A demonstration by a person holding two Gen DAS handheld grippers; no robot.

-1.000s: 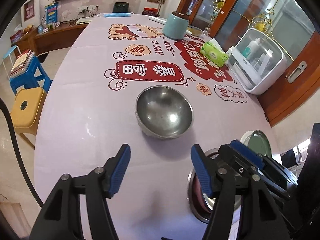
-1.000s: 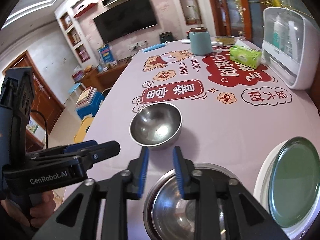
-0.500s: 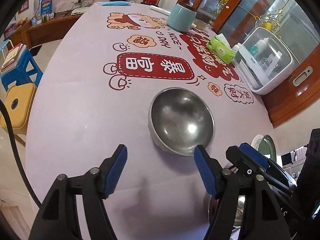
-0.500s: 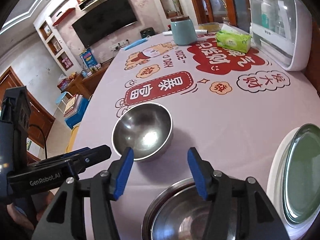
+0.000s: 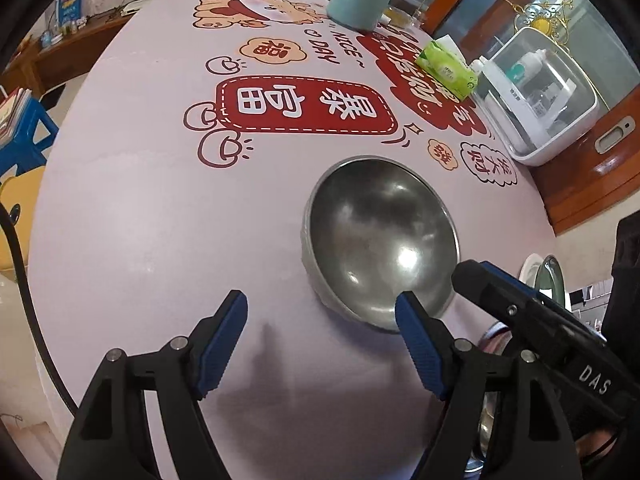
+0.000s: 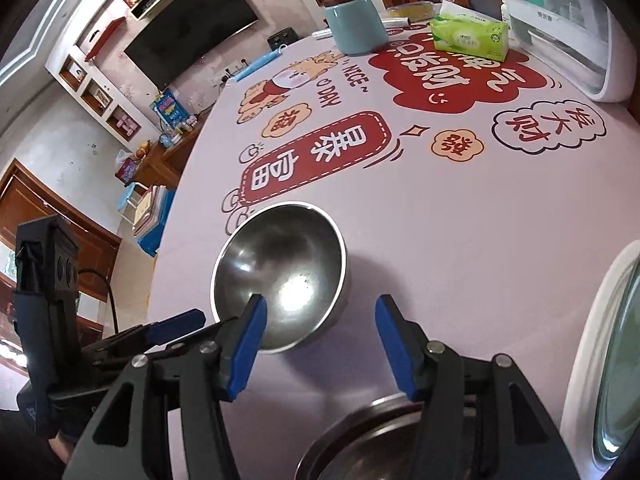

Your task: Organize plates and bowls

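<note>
I had both grippers spread wide and holding nothing. The small steel bowl (image 6: pixel 280 276) sat alone on the table (image 6: pixel 460 240), just beyond my right gripper (image 6: pixel 320 344), whose left finger overlapped its near rim. My left gripper (image 5: pixel 320 344) hovered to its left. Nearer me lay a larger steel bowl (image 6: pixel 360 444), and at the right a white plate (image 6: pixel 588 340) under a green one (image 6: pixel 620 360). I judged the stacking barely begun: the small bowl was not yet nested.

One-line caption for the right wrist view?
Open right gripper nears a steel bowl on the printed tablecloth.
</note>
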